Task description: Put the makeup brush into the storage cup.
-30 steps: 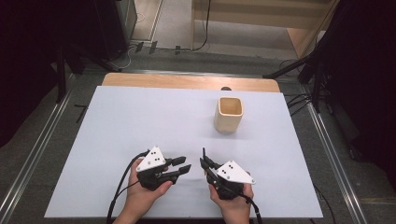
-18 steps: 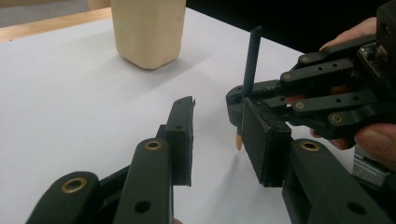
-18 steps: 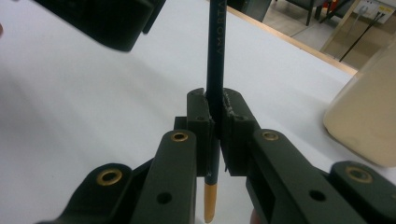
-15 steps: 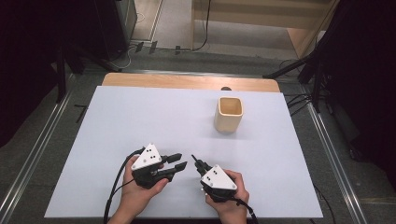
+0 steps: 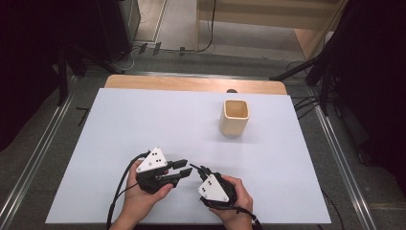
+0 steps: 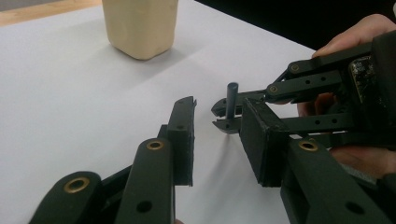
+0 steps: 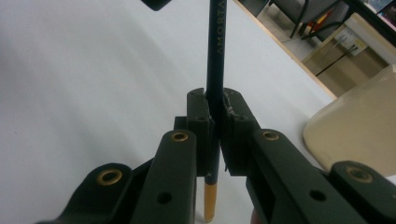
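Between right gripper [image 7: 214,122] jaws: dark pencil [image 7: 215,56], pinched near yellow end, shaft projecting past tips. Left gripper [image 6: 219,135] spread, empty, just beside pencil tip. Likely light, stiff, slick lacquer; grip mid-shaft, squarely. Cup [image 5: 234,117] well ahead.

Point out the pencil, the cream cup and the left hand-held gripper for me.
pencil [image 7: 216,56]: right gripper view, on its dark shaft above the jaws.
cream cup [image 5: 234,125]: high view, on its front wall.
left hand-held gripper [image 5: 183,166]: high view, midway between its fingertips.
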Motion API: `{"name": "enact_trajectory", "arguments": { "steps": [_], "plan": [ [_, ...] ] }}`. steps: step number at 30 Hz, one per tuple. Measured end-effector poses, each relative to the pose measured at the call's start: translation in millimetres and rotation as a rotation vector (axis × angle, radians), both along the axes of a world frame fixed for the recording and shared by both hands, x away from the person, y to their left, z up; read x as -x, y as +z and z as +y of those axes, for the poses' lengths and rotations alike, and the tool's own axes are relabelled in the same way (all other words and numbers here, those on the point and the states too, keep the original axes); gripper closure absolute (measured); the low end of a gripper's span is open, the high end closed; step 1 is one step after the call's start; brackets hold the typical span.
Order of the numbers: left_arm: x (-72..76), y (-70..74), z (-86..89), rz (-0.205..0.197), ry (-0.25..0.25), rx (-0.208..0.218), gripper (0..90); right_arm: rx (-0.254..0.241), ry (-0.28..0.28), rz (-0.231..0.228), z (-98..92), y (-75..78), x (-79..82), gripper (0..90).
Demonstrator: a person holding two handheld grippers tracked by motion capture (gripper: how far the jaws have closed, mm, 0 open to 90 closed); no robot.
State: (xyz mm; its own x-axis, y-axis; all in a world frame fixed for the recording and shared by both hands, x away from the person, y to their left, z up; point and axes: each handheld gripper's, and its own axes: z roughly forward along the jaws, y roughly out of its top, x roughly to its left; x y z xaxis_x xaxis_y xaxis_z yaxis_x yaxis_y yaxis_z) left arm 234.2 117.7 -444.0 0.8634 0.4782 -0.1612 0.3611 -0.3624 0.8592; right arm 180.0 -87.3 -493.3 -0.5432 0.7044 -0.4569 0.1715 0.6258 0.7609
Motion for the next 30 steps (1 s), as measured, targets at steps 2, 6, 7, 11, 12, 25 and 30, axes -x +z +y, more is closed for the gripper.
{"name": "enact_trajectory", "arguments": {
  "steps": [2, 6, 7, 11, 12, 25, 30],
  "plan": [
    [0.0, -0.4, -0.9, 0.009, -0.006, -0.003, 66.2, 0.023, 0.01, -0.01, 2.1, -1.2, 0.8, 84.6],
    [-0.8, -1.3, -2.6, 0.027, -0.013, -0.017, 68.0, 0.089, 0.018, -0.051, 6.2, -3.0, 3.0, 84.5],
    [-0.9, -1.6, -2.9, 0.033, -0.013, -0.021, 68.5, 0.109, 0.023, -0.062, 7.1, -3.4, 3.2, 84.6],
    [-2.9, -3.1, -3.8, 0.059, -0.014, -0.04, 71.5, 0.162, 0.029, -0.094, 9.7, -4.6, 4.6, 84.6],
    [-3.3, -3.7, -4.2, 0.069, -0.014, -0.04, 72.2, 0.169, 0.029, -0.098, 10.0, -4.8, 4.9, 84.6],
    [-5.7, -7.1, -7.6, 0.135, -0.049, -0.055, 85.3, 0.241, 0.051, -0.129, 12.8, -7.3, 5.9, 83.7],
    [-7.7, -6.5, -3.6, 0.131, -0.03, -0.042, 85.9, 0.137, 0.044, -0.098, 10.4, -4.8, 5.5, 62.4]
  ]
}}
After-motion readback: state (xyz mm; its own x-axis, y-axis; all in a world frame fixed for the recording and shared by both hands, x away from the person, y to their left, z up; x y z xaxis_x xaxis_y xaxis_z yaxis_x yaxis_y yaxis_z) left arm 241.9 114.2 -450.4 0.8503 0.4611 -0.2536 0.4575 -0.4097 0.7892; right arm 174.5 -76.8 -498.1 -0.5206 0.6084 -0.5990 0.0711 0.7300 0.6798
